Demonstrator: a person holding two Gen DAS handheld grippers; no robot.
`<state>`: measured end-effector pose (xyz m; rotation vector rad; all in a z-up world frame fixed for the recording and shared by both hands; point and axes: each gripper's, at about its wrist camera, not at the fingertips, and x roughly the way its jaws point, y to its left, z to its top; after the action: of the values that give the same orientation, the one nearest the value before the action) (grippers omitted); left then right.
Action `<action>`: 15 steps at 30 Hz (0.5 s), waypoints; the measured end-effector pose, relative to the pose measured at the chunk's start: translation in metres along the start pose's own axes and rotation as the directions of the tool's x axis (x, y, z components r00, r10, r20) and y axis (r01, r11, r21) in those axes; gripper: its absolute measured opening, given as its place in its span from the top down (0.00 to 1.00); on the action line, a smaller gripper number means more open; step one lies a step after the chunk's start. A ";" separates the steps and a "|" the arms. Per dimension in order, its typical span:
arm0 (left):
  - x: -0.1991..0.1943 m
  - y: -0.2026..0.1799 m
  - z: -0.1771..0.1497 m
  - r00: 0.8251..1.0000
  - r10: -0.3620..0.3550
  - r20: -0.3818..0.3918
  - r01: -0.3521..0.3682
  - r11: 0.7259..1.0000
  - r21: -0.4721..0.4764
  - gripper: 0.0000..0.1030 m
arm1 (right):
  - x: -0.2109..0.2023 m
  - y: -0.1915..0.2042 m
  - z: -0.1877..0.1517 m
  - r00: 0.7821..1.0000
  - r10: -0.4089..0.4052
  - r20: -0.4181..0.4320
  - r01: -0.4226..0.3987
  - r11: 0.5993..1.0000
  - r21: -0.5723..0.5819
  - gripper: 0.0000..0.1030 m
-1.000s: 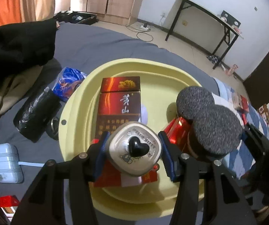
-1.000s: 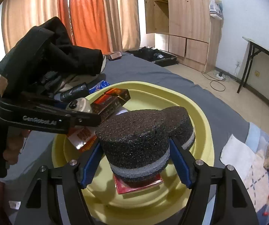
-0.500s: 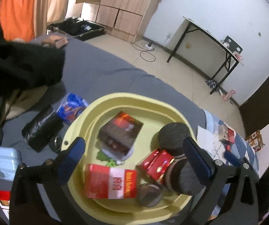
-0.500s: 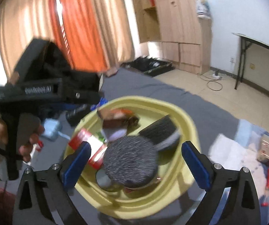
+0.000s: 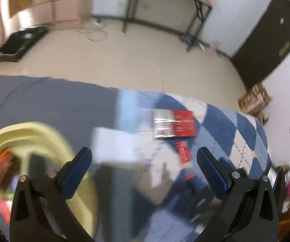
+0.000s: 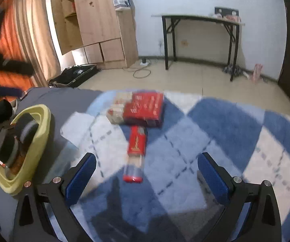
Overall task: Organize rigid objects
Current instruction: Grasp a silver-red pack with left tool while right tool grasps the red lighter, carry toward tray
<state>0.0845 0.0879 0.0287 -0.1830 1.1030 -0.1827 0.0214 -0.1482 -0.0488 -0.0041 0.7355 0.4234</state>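
A: Nearest first: what lies ahead of the right tool (image 6: pixel 146 166)?

B: Its jaws stand wide apart and hold nothing. Dead ahead, just beyond the tips and between them, lies a slim red pack (image 6: pixel 136 151) on the blue-and-white checked blanket (image 6: pixel 235 125).

A: And its long axis?

B: It runs almost straight away from the tool, the near end tipped slightly left. The open fingers would straddle its narrow width, by this reading, with little turning of the wrist.

A: Farther out?

B: A larger red box (image 6: pixel 143 109) lies crosswise just behind the pack's far end, close enough that the blur hides whether they touch. Well off to the tool's left sits the yellow basin (image 6: pixel 42 121), already carrying several items.

A: Where is the left tool (image 5: pixel 143 169)?

B: Also released and empty. Its view is badly smeared, but the slim pack (image 5: pixel 183 154) shows ahead and toward its right finger, the red box (image 5: pixel 175 127) beyond, and the basin (image 5: pixel 44 133) at its lower left.

A: Which tool is nearer?

B: The right one appears better placed, as the pack is centred in its opening. The basin then lies a leftward carry away.
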 end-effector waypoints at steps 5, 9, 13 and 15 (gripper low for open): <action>0.063 -0.041 0.032 0.992 -0.002 -0.128 0.006 1.000 0.029 0.00 | 0.022 0.017 -0.007 1.000 -0.016 0.003 0.017 0.996 -0.084 0.03; 0.101 -0.055 0.043 0.980 0.004 -0.198 0.004 0.999 0.041 0.00 | 0.033 0.015 -0.011 0.999 -0.037 0.003 0.037 0.998 -0.050 0.09; 0.114 -0.059 0.044 0.974 -0.022 -0.224 0.032 0.999 0.039 0.00 | 0.039 0.011 -0.008 1.000 -0.023 0.010 0.023 1.000 -0.017 0.10; 0.116 -0.064 0.043 0.977 -0.017 -0.213 0.031 0.998 0.061 0.00 | 0.044 0.017 -0.008 0.999 -0.047 0.002 0.047 0.998 -0.042 0.11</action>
<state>0.1708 0.0010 -0.0376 -0.1209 1.3064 -0.2637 0.0392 -0.1175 -0.0808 -0.0607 0.7238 0.3938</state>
